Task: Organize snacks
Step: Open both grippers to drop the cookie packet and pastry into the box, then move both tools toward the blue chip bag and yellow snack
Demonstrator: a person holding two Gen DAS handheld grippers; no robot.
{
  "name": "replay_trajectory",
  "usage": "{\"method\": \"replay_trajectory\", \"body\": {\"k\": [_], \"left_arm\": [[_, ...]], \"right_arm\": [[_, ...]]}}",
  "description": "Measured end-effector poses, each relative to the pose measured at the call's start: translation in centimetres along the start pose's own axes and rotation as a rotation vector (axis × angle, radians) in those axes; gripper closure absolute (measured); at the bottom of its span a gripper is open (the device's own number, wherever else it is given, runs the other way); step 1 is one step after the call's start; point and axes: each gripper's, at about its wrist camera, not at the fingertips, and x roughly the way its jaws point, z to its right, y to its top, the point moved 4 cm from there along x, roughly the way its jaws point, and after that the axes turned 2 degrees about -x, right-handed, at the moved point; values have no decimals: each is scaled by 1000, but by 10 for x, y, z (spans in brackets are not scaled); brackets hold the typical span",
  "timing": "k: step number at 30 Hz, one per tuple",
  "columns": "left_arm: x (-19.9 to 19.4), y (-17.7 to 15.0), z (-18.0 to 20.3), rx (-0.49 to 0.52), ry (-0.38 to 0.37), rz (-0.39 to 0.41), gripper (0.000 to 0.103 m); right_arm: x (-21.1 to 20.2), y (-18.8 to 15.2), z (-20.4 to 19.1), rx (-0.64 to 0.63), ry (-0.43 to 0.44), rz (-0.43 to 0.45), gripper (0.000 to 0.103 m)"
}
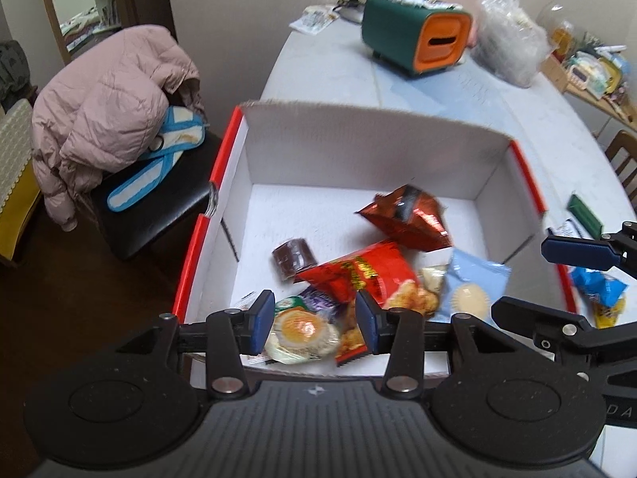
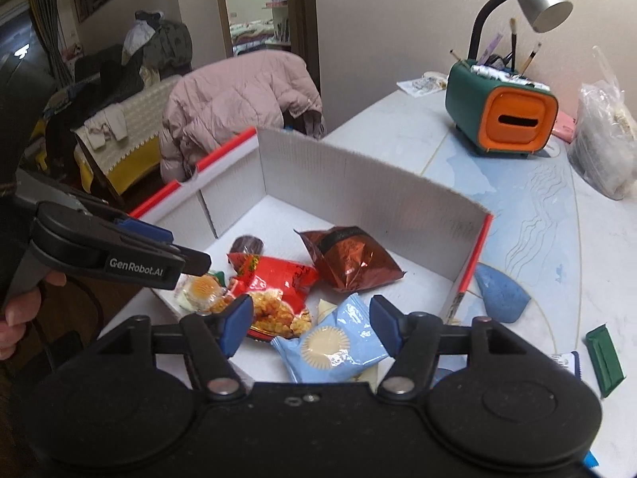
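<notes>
Snack box sits on pale table beside jacket-draped chair, both hand-held grippers released

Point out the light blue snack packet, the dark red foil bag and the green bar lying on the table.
light blue snack packet (image 2: 338,342), right wrist view, on its printed round cookie.
dark red foil bag (image 2: 350,257), right wrist view, on its crinkled middle.
green bar (image 2: 605,360), right wrist view, mid-wrapper.

Both cameras sit close above the near edge of the white box, looking down and forward. Both see the snacks inside and the green holder.
</notes>
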Motion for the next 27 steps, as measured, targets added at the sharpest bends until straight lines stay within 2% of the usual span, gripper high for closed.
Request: {"method": "replay_trajectory", "body": {"k": [4, 13, 15, 17, 21, 27], "left_arm": [[-21, -1, 11, 12, -25, 45, 51], [-57, -1, 42, 21, -94, 122, 47], [-64, -2, 52, 34, -94, 147, 39], [-70, -3, 61, 46, -102, 170, 35], [-75, -2, 81, 58, -128, 176, 35], [-75, -3, 114, 70, -175, 174, 33]], "right_arm": [[-23, 2, 3, 23, -4, 47, 27], [-73, -4, 21, 59, -19, 128, 17], [-82, -8, 27, 71, -31, 137, 16], [-92, -13, 34, 87, -38, 146, 15], [-110, -24, 51, 110, -60, 167, 7], [-135, -44, 82, 140, -94, 188, 3]]}}
